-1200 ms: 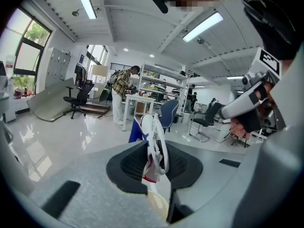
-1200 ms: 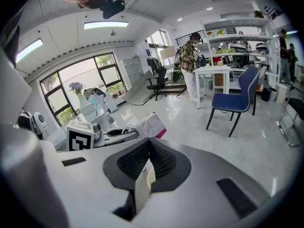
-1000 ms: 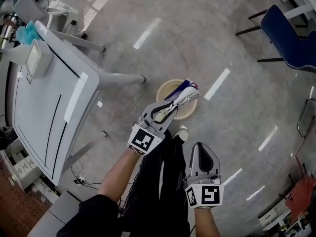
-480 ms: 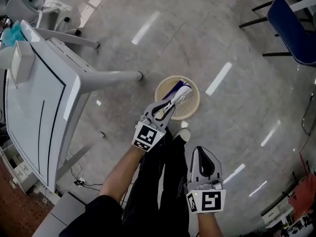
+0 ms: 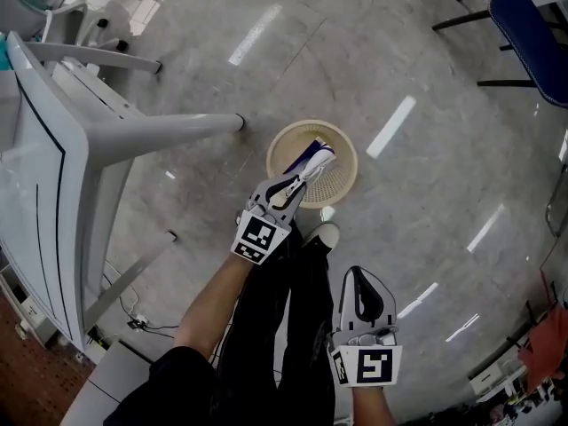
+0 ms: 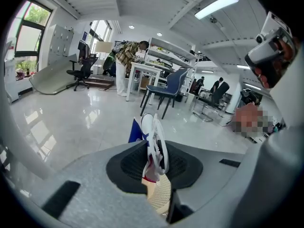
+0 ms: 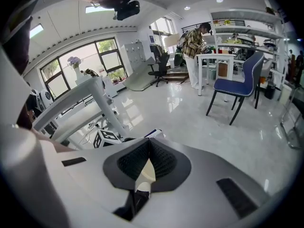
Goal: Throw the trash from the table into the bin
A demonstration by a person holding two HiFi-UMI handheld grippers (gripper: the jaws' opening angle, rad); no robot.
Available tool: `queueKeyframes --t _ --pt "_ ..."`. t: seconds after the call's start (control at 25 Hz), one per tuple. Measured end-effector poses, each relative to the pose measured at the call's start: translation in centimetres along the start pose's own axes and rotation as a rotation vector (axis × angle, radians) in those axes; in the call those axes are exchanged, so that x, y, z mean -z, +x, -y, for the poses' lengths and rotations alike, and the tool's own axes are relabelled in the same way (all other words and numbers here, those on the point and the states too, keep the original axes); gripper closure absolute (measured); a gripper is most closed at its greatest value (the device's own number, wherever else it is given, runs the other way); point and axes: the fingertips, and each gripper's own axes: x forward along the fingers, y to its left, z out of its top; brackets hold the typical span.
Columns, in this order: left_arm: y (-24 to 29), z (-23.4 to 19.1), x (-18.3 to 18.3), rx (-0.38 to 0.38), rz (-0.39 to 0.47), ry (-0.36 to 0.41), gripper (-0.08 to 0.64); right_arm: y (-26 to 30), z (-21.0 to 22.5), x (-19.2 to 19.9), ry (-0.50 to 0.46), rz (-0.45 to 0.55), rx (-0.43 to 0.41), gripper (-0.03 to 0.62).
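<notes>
A beige mesh bin [image 5: 344,183] stands on the floor in the head view. My left gripper [image 5: 304,175] is shut on a crumpled white, blue and red wrapper [image 5: 319,156], which hangs over the bin's opening, inside its rim. In the left gripper view the wrapper [image 6: 154,144] sticks up between the pads, with the bin's mesh [image 6: 160,196] showing under them. My right gripper [image 5: 358,275] hangs lower right beside the person's legs, shut on nothing. In the right gripper view its pads [image 7: 142,160] meet at the tips.
A white table [image 5: 53,176] with slanted legs stands at the left, close to the bin. A blue chair [image 5: 531,18] is at the far top right. The person's shoe [image 5: 321,235] rests just in front of the bin. More chairs and tables stand in the room [image 6: 166,87].
My left gripper has come down with the wrapper, from above the bin's near rim to low over its opening. The right gripper has also sunk a little.
</notes>
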Motion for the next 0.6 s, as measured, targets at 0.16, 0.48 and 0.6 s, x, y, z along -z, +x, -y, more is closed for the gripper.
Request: queueKeyframes --t 0.16,0.48,0.6 --pt "0.6 0.4 1.2 0.011 -0.009 -0.002 0.488 -0.1 0.9 1.8 0.021 -0.013 0.027 0.583" --pt "1.6 0.1 2.0 -0.014 -0.023 0.017 0.485 -0.6 1.1 3.5 0.048 -0.035 0.023 0.583" --pt "2.2 -0.2 2.7 -0.024 -0.036 0.015 0.483 -0.7 1.3 3.8 0.053 -0.038 0.027 0.583"
